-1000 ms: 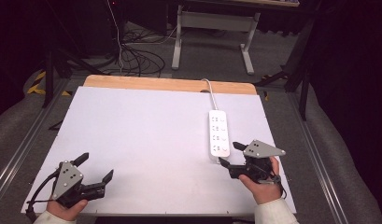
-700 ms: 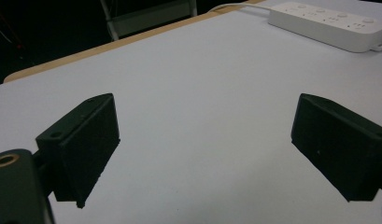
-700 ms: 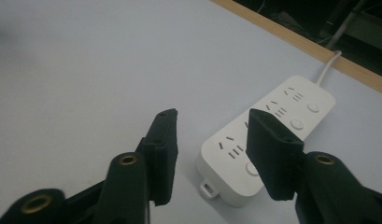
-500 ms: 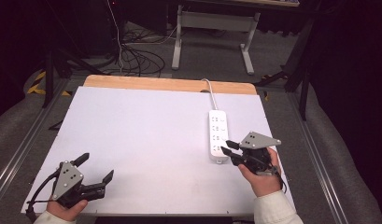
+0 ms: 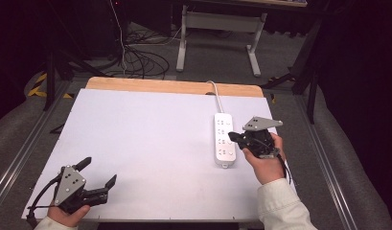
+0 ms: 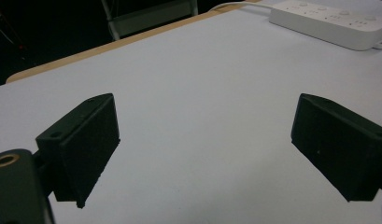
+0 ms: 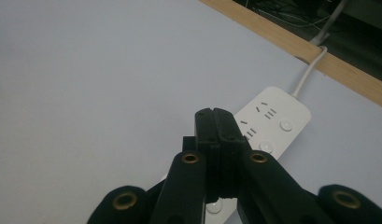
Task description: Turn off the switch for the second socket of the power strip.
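Covering the wood-edged tabletop (image 5: 150, 143), a white sheet carries the white plastic power strip (image 5: 224, 139) at its right, the right gripper (image 5: 233, 137), jaws just pressed together on nothing, hovers over it, the left gripper (image 5: 98, 172) rests spread near-left, and dark floor cables (image 5: 136, 57) lie beyond.

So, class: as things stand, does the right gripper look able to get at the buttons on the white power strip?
Probably yes. The right gripper, jaws shut together on nothing, hangs right over the power strip, and nothing lies between them. Its buttons face up, uncovered.
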A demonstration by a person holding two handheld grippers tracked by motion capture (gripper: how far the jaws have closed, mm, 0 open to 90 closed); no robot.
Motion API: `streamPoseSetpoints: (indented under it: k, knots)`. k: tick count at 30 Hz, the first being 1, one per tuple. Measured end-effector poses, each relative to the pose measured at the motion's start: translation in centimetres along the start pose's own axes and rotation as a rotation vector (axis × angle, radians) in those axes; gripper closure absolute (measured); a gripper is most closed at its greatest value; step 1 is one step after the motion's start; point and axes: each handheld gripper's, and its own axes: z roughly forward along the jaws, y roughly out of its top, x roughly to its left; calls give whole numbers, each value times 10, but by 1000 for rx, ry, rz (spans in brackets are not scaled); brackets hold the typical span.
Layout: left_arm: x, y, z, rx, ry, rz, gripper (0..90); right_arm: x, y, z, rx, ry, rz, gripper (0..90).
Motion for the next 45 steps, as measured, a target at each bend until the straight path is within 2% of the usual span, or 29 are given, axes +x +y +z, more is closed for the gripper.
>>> streamPoseSetpoints:
  k: [10, 16, 20, 25, 34, 45]
  knots:
    - [0, 0, 0, 4, -3, 6, 87, -21, 7, 20, 15, -37, 45, 900]
    - [0, 0, 0, 5, -4, 8, 88, -38, 6, 37, 20, -42, 119, 900]
    - [0, 0, 0, 5, -4, 10, 88, -42, 5, 45, 28, -62, 113, 900]
    - [0, 0, 1, 6, -6, 10, 88, -49, 2, 60, 66, -85, 117, 900]
    - [0, 0, 1, 6, -7, 6, 88, -57, -3, 77, 112, -94, 151, 900]
    - [1, -1, 2, 14, -9, 14, 88, -63, -11, 89, 152, -98, 157, 900]
